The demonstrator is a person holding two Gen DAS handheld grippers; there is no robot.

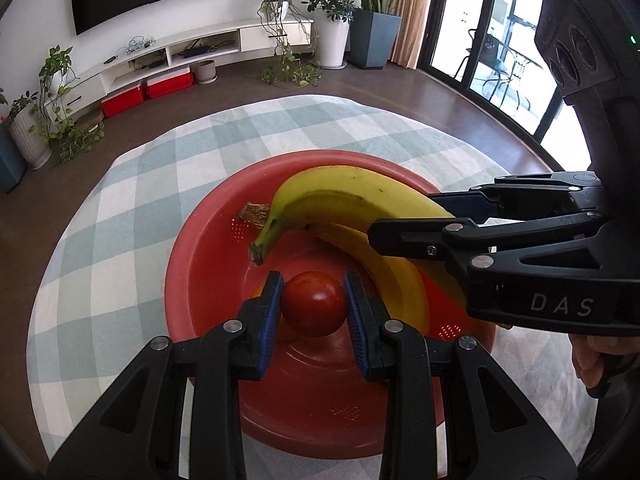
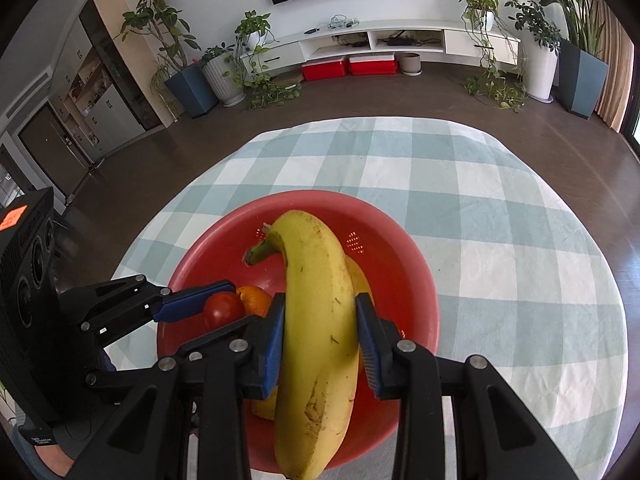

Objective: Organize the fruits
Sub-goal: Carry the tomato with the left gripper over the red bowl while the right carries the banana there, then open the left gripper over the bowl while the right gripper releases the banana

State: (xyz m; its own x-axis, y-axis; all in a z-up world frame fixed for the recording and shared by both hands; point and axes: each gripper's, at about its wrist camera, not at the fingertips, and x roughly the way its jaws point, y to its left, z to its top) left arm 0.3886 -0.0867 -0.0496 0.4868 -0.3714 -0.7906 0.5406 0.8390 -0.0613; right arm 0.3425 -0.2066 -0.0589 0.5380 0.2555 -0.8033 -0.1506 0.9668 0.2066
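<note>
Left gripper [image 1: 314,304] has its blue pads on both sides of a tomato [image 1: 314,303], apparently clamped, just above the floor of the red bowl [image 1: 192,264]. Right gripper [image 2: 320,344] straddles a banana [image 2: 316,344]; left pad touches, right pad shows a thin gap, so grip looks loose or just closing. A second banana [image 1: 384,272] and an orange [image 2: 254,300] lie in the bowl on the checked tablecloth [image 2: 500,240]. Step looks like placing or picking fruit at the bowl; can't tell which. Next: firm grip, move straight up or down, avoid the two grippers bumping.

Left claw [image 1: 314,306] clamped; right claw [image 2: 320,342] clamped, both level.
</note>
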